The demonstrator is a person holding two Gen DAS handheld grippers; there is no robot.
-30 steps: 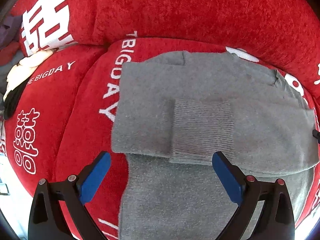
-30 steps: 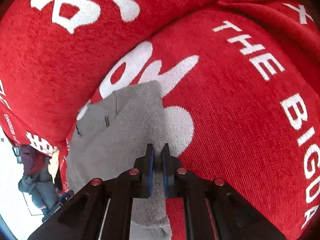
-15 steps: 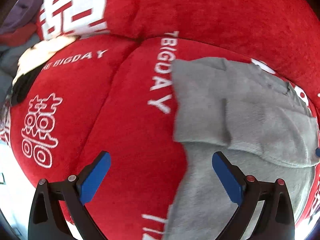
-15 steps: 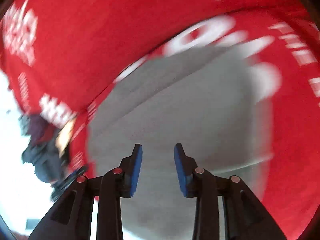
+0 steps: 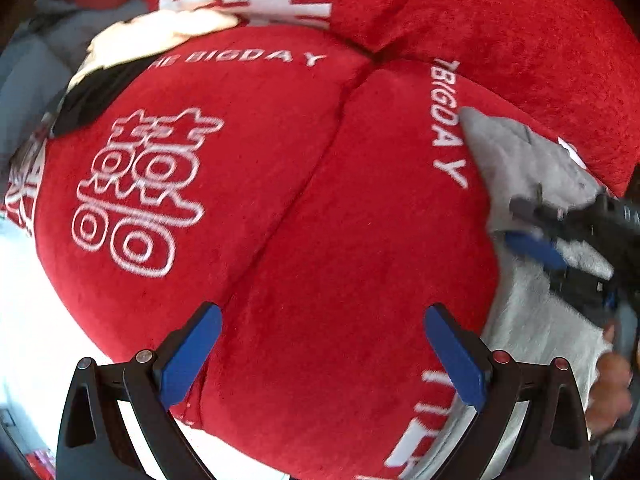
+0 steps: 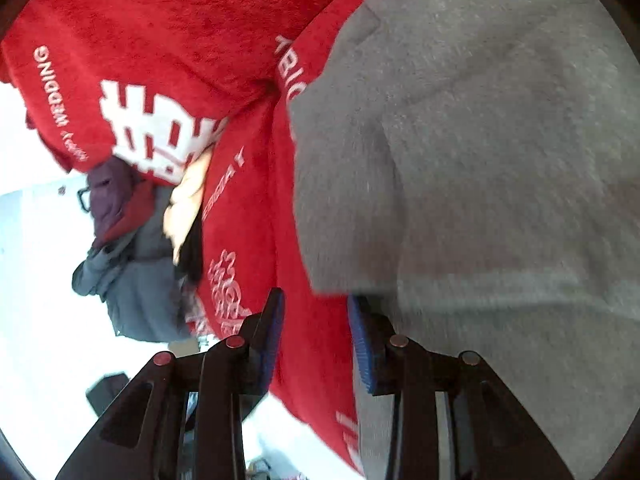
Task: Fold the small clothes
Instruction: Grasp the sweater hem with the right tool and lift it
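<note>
A folded grey knit garment (image 6: 480, 160) lies on a red plush sofa cover (image 6: 160, 20) with white lettering; in the left wrist view the garment (image 5: 520, 160) shows only at the right edge. My left gripper (image 5: 322, 316) stands wide open over the bare red seat cushion, left of the garment, with nothing in it. My right gripper (image 6: 316, 304) hovers at the garment's left edge. Its jaws are closing, with only red cover showing between them and the grey edge beside the right pad. From the left wrist view the right gripper (image 5: 524, 226) is seen over the grey cloth.
A pile of other clothes (image 6: 132, 240), purple, grey, cream and black, lies at the sofa's left end. The red back cushion (image 5: 480, 20) rises behind the seat. A person's hand (image 5: 612, 384) holds the right gripper. A pale floor shows beyond the seat's front edge.
My right gripper let go of the grey fabric, opened, and swept left across the garment to its left edge. My left gripper slid left off the garment onto the red cushion.
</note>
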